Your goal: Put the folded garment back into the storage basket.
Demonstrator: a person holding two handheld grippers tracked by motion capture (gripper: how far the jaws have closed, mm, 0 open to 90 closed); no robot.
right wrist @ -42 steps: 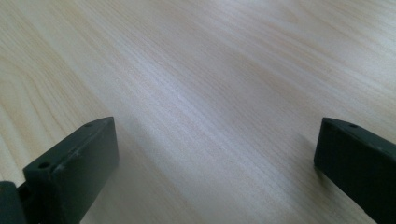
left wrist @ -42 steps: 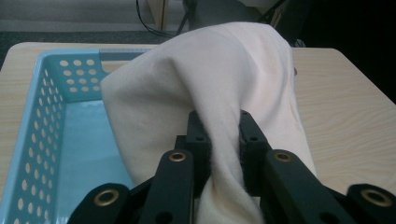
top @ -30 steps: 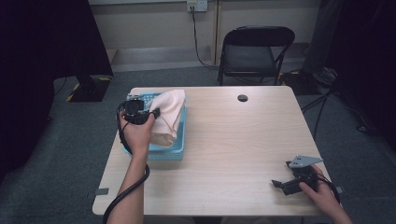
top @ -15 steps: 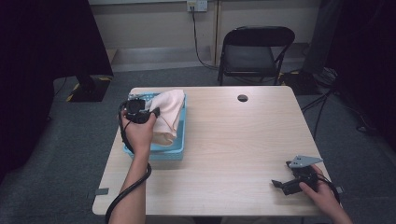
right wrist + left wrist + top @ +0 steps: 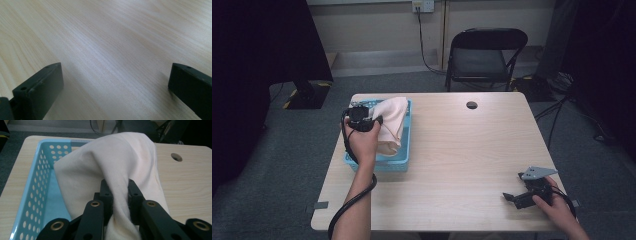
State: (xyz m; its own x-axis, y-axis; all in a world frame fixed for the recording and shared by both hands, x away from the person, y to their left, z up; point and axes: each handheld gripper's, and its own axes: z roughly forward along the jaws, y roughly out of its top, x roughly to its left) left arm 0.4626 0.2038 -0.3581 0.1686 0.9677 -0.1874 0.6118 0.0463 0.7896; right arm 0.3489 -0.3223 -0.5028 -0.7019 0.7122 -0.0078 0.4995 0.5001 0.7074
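The left gripper [image 5: 117,195] is pinching a fold of the cream cloth [image 5: 112,162] over the blue basket [image 5: 45,170], while the right gripper [image 5: 115,82] is resting wide open, holding nothing, on the table [image 5: 105,37].

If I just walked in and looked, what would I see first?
Probably the pale pink cloth, bunched up and lifted over the light blue basket at the table's left side. The left gripper has its black jaws pinched shut on a fold of it. Over at the table's near right corner, the right gripper sits low with its jaws wide open and nothing between them.
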